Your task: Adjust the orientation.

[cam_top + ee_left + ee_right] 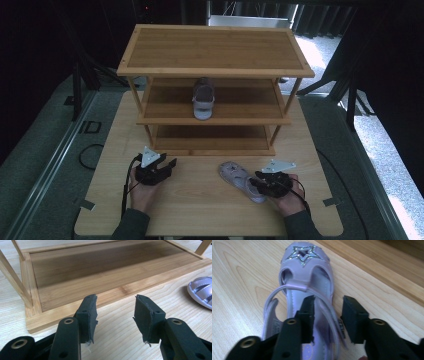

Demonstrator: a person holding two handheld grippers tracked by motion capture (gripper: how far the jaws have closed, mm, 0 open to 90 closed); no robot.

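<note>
Nearest the person, the right gripper (327,315) straddles one side wall and strap of the lilac sandal (305,287), one of its fingers inside the shoe and one outside, spread and not yet pinching: a hold suited to lifting it. The sandal lies on the bench (200,200) in front of the shoe rack (215,50). Left of the sandal, the left gripper (115,308) idles with fingers spread on nothing. Beyond the sandal, its mate (203,98) sits on the rack's middle shelf, probably the destination.

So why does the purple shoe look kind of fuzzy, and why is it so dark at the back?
Right gripper view: the lilac sandal is softly blurred, its glitter star smeared. Left gripper view: sharp wood grain, with shade across the shoe rack's bottom shelf. High view: dim black surroundings, with bright glare on the floor at right.
</note>
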